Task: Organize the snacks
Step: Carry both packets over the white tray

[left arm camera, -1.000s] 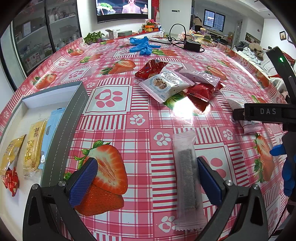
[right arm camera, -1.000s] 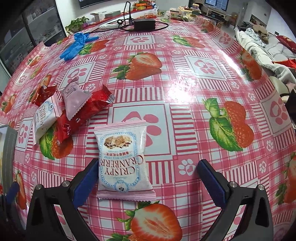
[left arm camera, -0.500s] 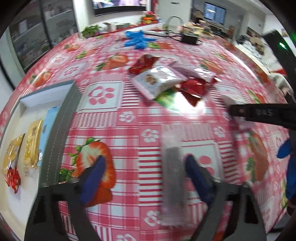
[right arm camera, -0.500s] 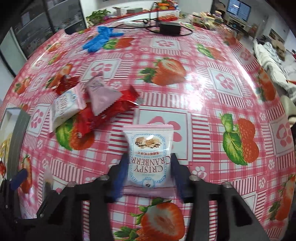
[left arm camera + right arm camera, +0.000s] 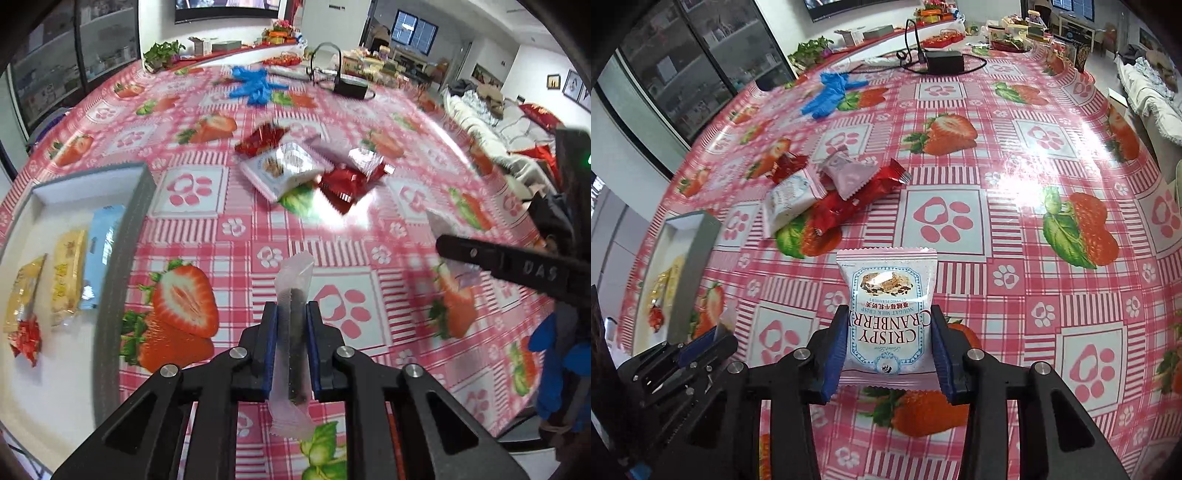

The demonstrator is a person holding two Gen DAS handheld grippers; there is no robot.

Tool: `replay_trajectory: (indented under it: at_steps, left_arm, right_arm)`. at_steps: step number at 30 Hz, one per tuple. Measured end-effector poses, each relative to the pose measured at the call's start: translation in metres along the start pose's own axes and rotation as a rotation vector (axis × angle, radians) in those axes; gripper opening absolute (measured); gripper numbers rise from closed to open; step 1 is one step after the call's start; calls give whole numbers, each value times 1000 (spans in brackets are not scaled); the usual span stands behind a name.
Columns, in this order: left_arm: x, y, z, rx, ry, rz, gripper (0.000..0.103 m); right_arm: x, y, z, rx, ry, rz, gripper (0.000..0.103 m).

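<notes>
Tablecloth (image 5: 229,206) snacks now between tongs

Right wrist view: my right gripper (image 5: 888,349) has its blue pads clamped on both sides of a white-and-pink "Crispy Cranberry" packet (image 5: 888,314). Behind it on the strawberry tablecloth (image 5: 1015,229) I count a heap of red, white and pink snack packets (image 5: 831,192), blue gloves (image 5: 827,94) and a black power adapter (image 5: 943,61). At left I see a grey-walled box (image 5: 696,258) with packets inside, and the left gripper (image 5: 701,343) at the lower edge.
</notes>
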State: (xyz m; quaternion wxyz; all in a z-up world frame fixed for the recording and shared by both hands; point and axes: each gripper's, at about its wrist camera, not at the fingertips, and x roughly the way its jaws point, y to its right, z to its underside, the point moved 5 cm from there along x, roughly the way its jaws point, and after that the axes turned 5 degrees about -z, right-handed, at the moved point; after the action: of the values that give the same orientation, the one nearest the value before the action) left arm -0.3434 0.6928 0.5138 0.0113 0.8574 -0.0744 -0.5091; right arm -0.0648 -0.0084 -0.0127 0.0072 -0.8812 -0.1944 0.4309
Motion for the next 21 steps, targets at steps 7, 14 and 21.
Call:
replay_trajectory:
  at_steps: [7, 14, 21]
  left_arm:
    - [-50, -16, -17, -35, 79, 15, 17]
    - [-86, -35, -34, -53, 128, 13, 17]
    - [-132, -69, -59, -71, 198, -22, 17]
  right_arm:
    - [-22, -14, -3, 8, 42, -57, 43]
    - [-38, -36, -6, -9, 72, -112, 43]
    - [-54, -76, -18, -73, 100, -169, 43]
